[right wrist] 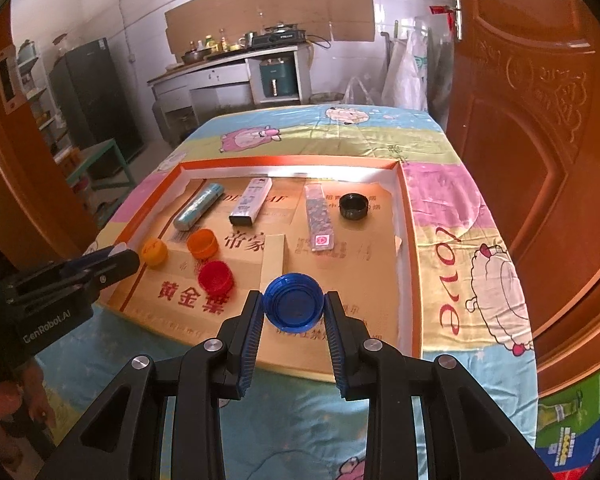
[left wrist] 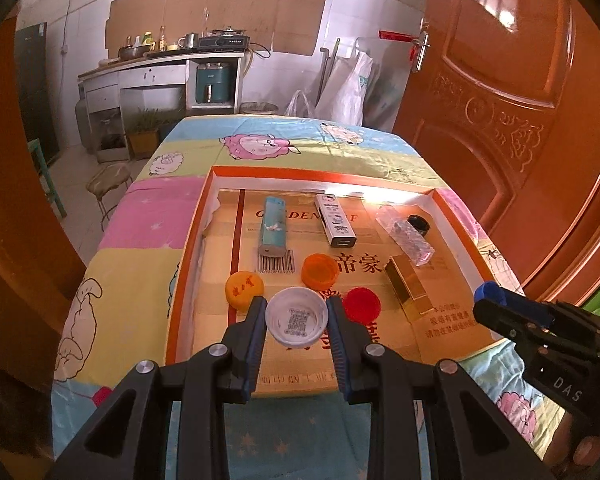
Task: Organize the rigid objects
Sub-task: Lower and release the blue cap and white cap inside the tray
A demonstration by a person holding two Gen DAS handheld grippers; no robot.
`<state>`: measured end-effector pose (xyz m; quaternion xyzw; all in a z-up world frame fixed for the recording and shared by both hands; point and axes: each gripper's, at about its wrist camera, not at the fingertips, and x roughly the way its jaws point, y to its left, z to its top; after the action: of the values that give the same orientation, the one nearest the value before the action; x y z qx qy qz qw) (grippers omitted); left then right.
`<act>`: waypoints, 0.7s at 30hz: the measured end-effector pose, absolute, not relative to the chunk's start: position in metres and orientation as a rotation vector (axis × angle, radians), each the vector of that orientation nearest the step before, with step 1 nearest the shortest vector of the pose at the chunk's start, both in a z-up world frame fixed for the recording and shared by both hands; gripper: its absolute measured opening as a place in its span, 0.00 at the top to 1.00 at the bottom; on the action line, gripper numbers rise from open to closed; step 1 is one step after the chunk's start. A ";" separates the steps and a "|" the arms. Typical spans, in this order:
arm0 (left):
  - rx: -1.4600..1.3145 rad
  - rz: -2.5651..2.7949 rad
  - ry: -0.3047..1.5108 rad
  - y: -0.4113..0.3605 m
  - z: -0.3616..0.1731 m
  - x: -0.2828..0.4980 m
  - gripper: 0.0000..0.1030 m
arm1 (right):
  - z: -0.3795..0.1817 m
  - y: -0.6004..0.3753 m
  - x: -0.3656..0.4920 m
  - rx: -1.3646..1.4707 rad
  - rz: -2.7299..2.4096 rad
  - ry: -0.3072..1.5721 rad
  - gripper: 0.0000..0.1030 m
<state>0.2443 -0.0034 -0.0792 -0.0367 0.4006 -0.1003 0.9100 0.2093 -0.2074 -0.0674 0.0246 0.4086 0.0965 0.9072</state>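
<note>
My left gripper is shut on a white bottle cap, open side up, above the near part of the orange-rimmed cardboard tray. My right gripper is shut on a blue bottle cap, also above the tray's near part. On the tray lie a yellow cap, an orange cap, a red cap, a black cap, a teal lighter, a white lighter, a clear patterned lighter and a gold box.
The tray sits on a table under a cartoon sheep cloth. A brown wooden door stands close on the right. A stool and a kitchen counter are beyond the table's far left.
</note>
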 end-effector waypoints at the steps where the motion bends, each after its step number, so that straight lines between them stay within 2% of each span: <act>1: -0.074 -0.206 0.827 -0.004 -0.080 0.245 0.70 | -0.068 -0.208 0.211 0.052 0.199 0.843 0.69; 21: -0.045 -0.189 0.859 -0.013 -0.095 0.271 0.70 | -0.084 -0.221 0.240 0.073 0.192 0.867 0.69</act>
<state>0.2705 -0.0126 -0.0949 -0.0218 0.4156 -0.0914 0.9047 0.2402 -0.2209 -0.0835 0.0351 0.4191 0.0930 0.9025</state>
